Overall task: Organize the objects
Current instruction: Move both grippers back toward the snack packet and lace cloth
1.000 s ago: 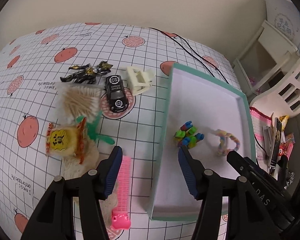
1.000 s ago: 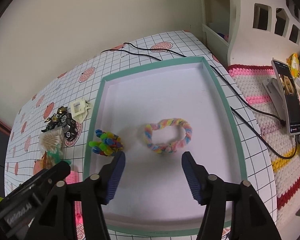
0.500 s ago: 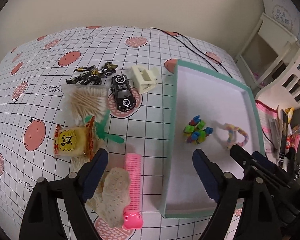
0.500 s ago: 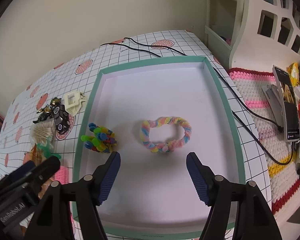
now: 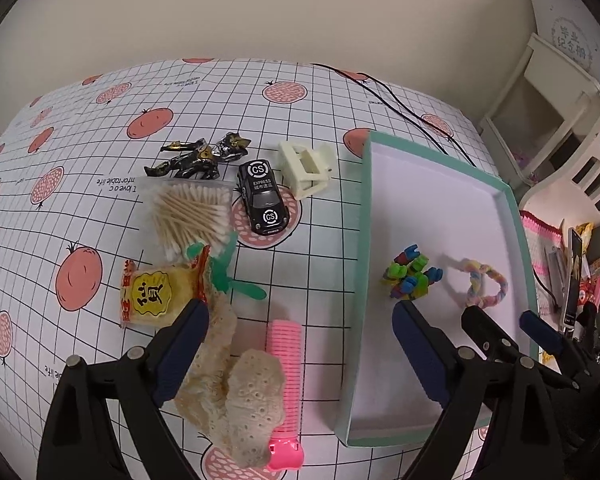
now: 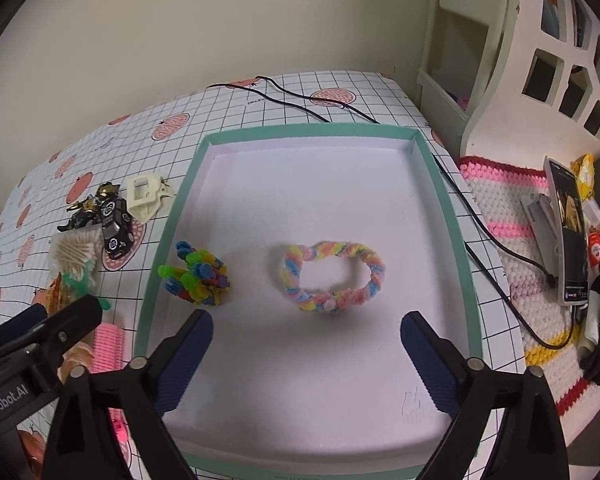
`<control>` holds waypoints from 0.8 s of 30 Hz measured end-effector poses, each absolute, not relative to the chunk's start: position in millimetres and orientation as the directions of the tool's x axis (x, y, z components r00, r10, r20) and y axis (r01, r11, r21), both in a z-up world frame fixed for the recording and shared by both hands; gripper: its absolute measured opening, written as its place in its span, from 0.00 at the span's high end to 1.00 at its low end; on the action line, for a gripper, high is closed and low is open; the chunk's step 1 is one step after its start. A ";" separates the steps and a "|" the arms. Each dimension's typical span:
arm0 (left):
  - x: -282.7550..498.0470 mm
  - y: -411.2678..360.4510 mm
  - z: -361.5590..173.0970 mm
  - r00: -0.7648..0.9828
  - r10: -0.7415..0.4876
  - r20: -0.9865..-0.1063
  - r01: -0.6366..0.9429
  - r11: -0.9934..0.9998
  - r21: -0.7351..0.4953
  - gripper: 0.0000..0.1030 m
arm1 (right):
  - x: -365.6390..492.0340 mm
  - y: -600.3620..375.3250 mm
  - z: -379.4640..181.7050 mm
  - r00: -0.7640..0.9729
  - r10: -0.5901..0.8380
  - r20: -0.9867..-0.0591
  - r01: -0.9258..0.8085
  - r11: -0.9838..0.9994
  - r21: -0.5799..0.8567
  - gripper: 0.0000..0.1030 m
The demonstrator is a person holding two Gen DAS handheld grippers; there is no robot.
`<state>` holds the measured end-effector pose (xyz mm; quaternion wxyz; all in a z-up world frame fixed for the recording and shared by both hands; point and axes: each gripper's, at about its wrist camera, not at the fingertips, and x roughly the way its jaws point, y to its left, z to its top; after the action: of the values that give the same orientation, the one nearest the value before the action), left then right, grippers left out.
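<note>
A green-rimmed white tray (image 6: 448, 208) (image 5: 365, 240) holds a colourful clip cluster (image 6: 198, 274) (image 5: 410, 274) and a pastel braided ring (image 6: 332, 278) (image 5: 485, 284). My right gripper (image 6: 306, 328) hovers over the tray just in front of the ring, jaws still opening, nothing between them. My left gripper (image 5: 300, 318) hangs over the table at the tray's left rim, jaws also opening and empty. Below it lie a pink comb (image 5: 286, 364), a loofah piece (image 5: 240, 392) and a yellow snack packet (image 5: 156, 294). Farther off are cotton swabs (image 5: 192, 212), a black toy car (image 5: 262, 202), a dark figurine (image 5: 198, 156), a cream clip (image 5: 306, 168) and a green plastic piece (image 5: 236, 280).
A black cable (image 6: 484, 220) runs across the tablecloth (image 5: 80, 184) behind and right of the tray. Off the table's right edge sit a crocheted mat (image 6: 512, 208), a phone (image 6: 570, 232) and a white shelf unit (image 6: 512, 72). A wall stands behind the table.
Both grippers' jaws have spread much wider. The left view has shifted a little, so the comb and loofah now show fully between its fingers. The objects have not moved.
</note>
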<state>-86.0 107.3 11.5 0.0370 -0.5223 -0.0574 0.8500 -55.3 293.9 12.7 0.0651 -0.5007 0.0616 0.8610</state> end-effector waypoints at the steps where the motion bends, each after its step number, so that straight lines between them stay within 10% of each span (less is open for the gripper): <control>1: -86.1 107.1 11.3 -0.452 0.118 -0.884 -0.001 -0.991 -0.132 0.08 | -55.4 295.2 12.5 -0.489 0.049 -0.871 -0.180 -0.983 0.046 0.03; 24: -86.4 98.8 9.5 -0.447 0.116 -0.887 0.046 -0.987 -0.152 0.08 | -53.9 302.8 6.6 -0.468 0.065 -0.881 -0.210 -0.977 0.039 0.00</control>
<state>-86.4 98.8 9.5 0.0206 -0.5255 -0.0771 0.8470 -53.9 302.8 6.6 0.0805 -0.5092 0.0708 0.8539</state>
